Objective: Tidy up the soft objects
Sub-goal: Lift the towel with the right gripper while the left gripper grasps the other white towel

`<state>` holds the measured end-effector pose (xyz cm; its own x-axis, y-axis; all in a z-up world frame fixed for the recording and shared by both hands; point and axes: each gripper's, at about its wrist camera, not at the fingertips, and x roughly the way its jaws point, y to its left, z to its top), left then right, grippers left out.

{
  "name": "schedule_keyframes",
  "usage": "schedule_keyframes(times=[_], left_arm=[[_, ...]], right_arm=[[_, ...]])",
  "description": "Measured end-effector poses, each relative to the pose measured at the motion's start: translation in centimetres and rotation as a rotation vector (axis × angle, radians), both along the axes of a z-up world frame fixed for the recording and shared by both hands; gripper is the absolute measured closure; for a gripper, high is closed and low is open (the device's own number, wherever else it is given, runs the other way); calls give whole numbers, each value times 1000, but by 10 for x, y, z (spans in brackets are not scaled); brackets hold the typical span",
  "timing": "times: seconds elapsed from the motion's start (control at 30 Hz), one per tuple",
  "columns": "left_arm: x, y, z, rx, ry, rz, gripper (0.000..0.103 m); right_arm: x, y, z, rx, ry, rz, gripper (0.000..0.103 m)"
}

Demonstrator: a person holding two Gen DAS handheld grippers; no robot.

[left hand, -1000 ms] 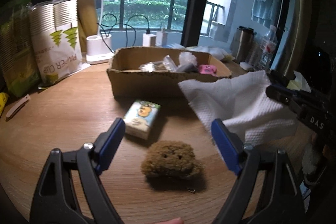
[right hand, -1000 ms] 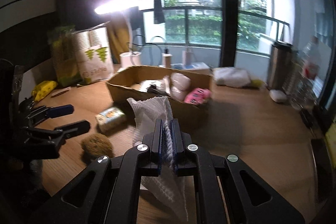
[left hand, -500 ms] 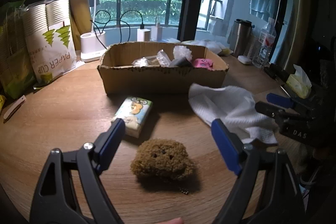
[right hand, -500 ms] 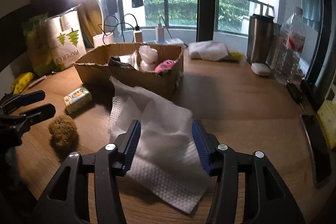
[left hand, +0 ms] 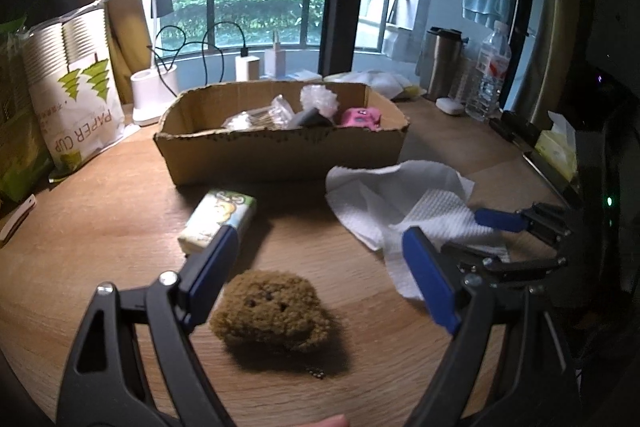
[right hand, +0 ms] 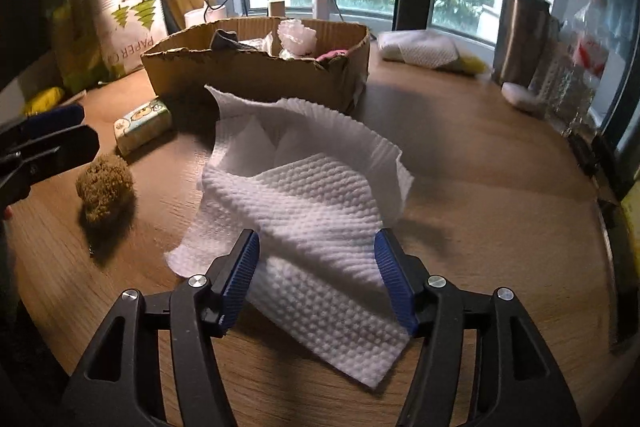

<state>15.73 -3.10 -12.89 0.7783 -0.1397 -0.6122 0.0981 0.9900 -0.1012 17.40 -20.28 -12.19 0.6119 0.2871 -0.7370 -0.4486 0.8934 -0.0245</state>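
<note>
A brown fuzzy plush (left hand: 272, 311) lies on the wooden table between the fingers of my open left gripper (left hand: 320, 279); it also shows in the right wrist view (right hand: 105, 187). A white paper towel (right hand: 304, 195) lies crumpled on the table in front of my open right gripper (right hand: 316, 275), whose fingers straddle its near edge. The towel also shows in the left wrist view (left hand: 404, 203). A tissue pack (left hand: 218, 221) lies in front of a cardboard box (left hand: 280, 155) that holds wrappers and a pink item (left hand: 360, 117).
A paper cup bag (left hand: 76, 99) and desk lamp (left hand: 154, 95) stand at the back left. A steel flask (left hand: 442, 65) and water bottle (left hand: 488, 73) stand back right. A folded cloth (right hand: 420, 49) lies behind the box. My right gripper shows at the left view's right (left hand: 516, 235).
My right gripper has opened and let go of the paper towel, which now lies on the table. My left gripper has moved slightly closer to the plush.
</note>
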Motion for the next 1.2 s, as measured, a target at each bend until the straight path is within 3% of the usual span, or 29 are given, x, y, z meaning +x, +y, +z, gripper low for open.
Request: schedule_keyframes(times=[0.03, 0.07, 0.1, 0.13, 0.47, 0.57, 0.97, 1.2], left_arm=[[0, -1, 1, 2, -1, -1, 18], [0, -2, 2, 3, -3, -2, 18], [-1, -3, 3, 6, -5, -4, 18], [-1, -4, 4, 9, -8, -5, 18], [-2, -19, 11, 21, -21, -22, 18], [-1, -27, 12, 29, -22, -35, 18], [23, -85, 4, 58, 7, -149, 18], [56, -128, -20, 103, 89, -222, 18]], right_arm=[[-2, 2, -1, -13, -4, 12, 49], [-2, 4, -2, -27, 3, 20, 77], [-2, 6, -5, -44, 8, 29, 87], [-3, 5, -4, -45, 0, 29, 89], [-32, -31, 60, 238, -179, 76, 90], [-32, -45, 70, 314, -195, 66, 90], [-21, -66, 43, 298, -113, 50, 90], [-7, -88, 31, 311, -64, 30, 90]])
